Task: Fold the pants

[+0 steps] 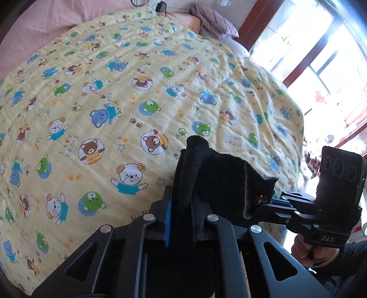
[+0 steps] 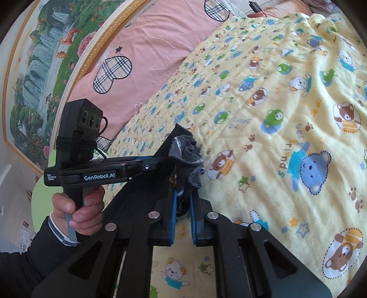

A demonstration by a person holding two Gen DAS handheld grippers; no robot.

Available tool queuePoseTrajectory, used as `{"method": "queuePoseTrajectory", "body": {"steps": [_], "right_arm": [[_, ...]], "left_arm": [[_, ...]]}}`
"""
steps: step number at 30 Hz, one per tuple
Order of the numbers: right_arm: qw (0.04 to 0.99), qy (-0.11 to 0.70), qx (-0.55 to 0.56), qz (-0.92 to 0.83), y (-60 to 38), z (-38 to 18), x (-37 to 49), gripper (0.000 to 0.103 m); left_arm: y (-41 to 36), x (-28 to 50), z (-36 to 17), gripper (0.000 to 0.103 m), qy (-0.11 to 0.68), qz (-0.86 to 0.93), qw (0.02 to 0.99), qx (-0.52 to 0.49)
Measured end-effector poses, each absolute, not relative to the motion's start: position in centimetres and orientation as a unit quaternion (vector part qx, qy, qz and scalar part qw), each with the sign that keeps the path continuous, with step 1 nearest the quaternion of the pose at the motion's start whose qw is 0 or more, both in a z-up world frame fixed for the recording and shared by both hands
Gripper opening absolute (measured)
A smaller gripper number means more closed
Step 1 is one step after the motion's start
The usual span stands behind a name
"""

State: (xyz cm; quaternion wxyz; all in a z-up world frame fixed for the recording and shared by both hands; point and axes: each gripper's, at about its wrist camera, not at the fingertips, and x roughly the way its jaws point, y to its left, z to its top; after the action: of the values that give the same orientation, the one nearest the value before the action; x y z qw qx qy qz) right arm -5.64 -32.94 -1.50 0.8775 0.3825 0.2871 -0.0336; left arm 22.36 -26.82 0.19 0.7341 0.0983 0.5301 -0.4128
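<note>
The pants (image 1: 213, 178) are dark fleece fabric, held up above the bed by both grippers. My left gripper (image 1: 183, 194) is shut on a bunched edge of the pants. My right gripper (image 1: 263, 202) comes in from the right and is shut on the same strip of cloth close by. In the right wrist view, my right gripper (image 2: 183, 201) pinches a wad of the pants (image 2: 188, 162) between its blue pads, and my left gripper (image 2: 169, 160) grips the cloth from the left. The rest of the pants hangs below, out of view.
A yellow quilt with cartoon bears (image 1: 128, 96) covers the bed below. A pink sheet (image 2: 146, 45) and a framed landscape picture (image 2: 45, 68) lie along the far side. A mauve pillow (image 1: 213, 20) sits at the head, a window (image 1: 321, 57) at right.
</note>
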Motion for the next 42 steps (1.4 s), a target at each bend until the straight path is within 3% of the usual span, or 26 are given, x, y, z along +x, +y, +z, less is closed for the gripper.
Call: {"method": "queuePoseTrajectory", "body": {"steps": [17, 30, 42], "right_arm": [[0.914, 0.254, 0.277, 0.151, -24.4, 6.3, -2.3, 0.011], [0.887, 0.331, 0.227, 0.227, -16.6, 3.4, 2.7, 0.011], [0.860, 0.407, 0.194, 0.239, -13.2, -0.3, 4.9, 0.013]], "left_arm": [[-14.0, 15.5, 8.0, 0.011, 0.422, -0.381, 0.823, -0.021], [-4.0, 13.6, 3.1, 0.009, 0.428, -0.306, 0.844, -0.105], [0.2, 12.9, -2.4, 0.009, 0.463, -0.257, 0.835, -0.149]]}}
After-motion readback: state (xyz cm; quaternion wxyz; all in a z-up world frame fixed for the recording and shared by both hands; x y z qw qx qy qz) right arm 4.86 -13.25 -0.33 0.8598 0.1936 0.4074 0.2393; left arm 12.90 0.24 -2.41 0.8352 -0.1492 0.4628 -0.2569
